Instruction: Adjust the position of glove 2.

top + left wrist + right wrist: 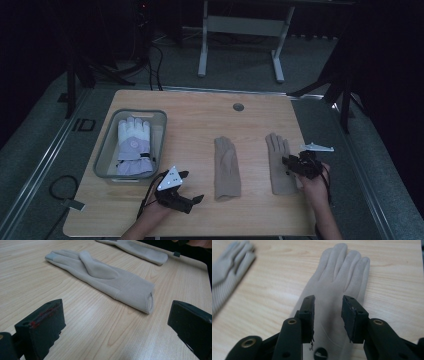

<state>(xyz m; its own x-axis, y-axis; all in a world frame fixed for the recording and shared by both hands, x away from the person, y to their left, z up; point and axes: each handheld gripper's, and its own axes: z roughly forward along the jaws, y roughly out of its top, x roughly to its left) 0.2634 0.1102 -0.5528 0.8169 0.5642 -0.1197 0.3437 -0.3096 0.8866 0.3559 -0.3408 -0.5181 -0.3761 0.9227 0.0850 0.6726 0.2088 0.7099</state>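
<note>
I have my right hand-held gripper [328, 315] poised over the palm of the right beige glove [337, 290], jaws parted narrowly with nothing between them; that glove lies flat near the right edge of the worktop [200, 107], fingers pointing away from me. My left hand-held gripper [115, 327] sits low near the front edge with its jaws spread wide and empty, aimed at the cuff of the middle beige glove [100, 277], which lies flat at the worktop's centre with its thumb folded across the palm. To the left stands a grey basket [106, 145] holding a white and lilac ski glove [133, 145]; it carries a round emblem on the back, too small for me to read. I find no legible writing on either beige glove.
</note>
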